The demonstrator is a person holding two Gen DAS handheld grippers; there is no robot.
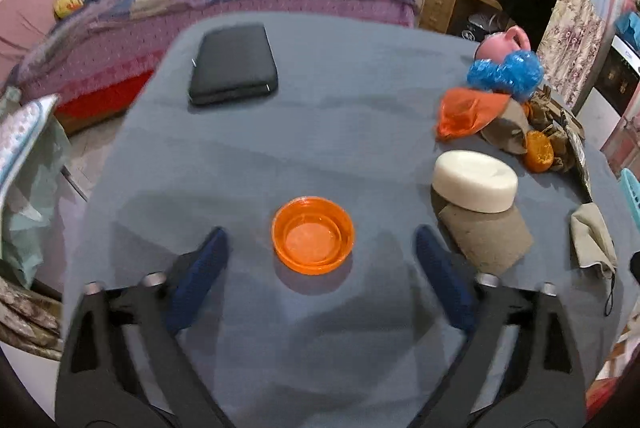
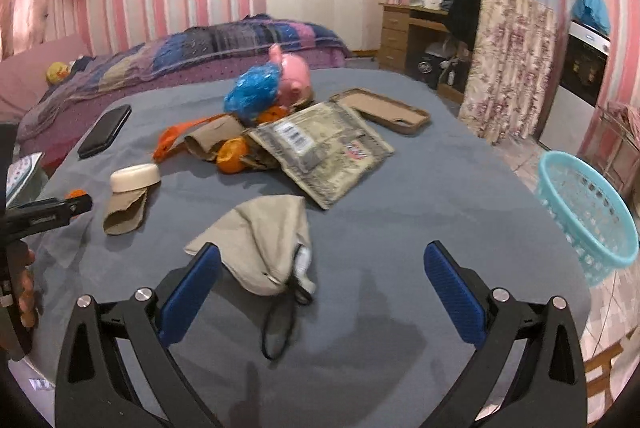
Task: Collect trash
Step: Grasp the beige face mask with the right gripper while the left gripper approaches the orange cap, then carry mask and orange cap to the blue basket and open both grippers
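In the left wrist view my left gripper point(image 1: 320, 240) is open and empty, its blue pads on either side of an orange plastic lid point(image 1: 313, 241) on the blue-grey table point(image 1: 340, 116). To the right lie a white puck point(image 1: 475, 181) on a torn cardboard tube point(image 1: 486, 236), an orange bag point(image 1: 464, 113), a crumpled blue bag point(image 1: 506, 70) and orange peel point(image 1: 539, 150). In the right wrist view my right gripper point(image 2: 322, 268) is open and empty, just short of a beige drawstring pouch point(image 2: 266, 240). A worn mailer point(image 2: 320, 152) lies beyond.
A black case point(image 1: 234, 62) lies far left on the table. A pink piggy bank point(image 2: 294, 76) and a brown phone case point(image 2: 384, 110) sit at the back. A turquoise basket point(image 2: 586, 212) stands off the table's right edge. A bed point(image 1: 208, 4) lies behind.
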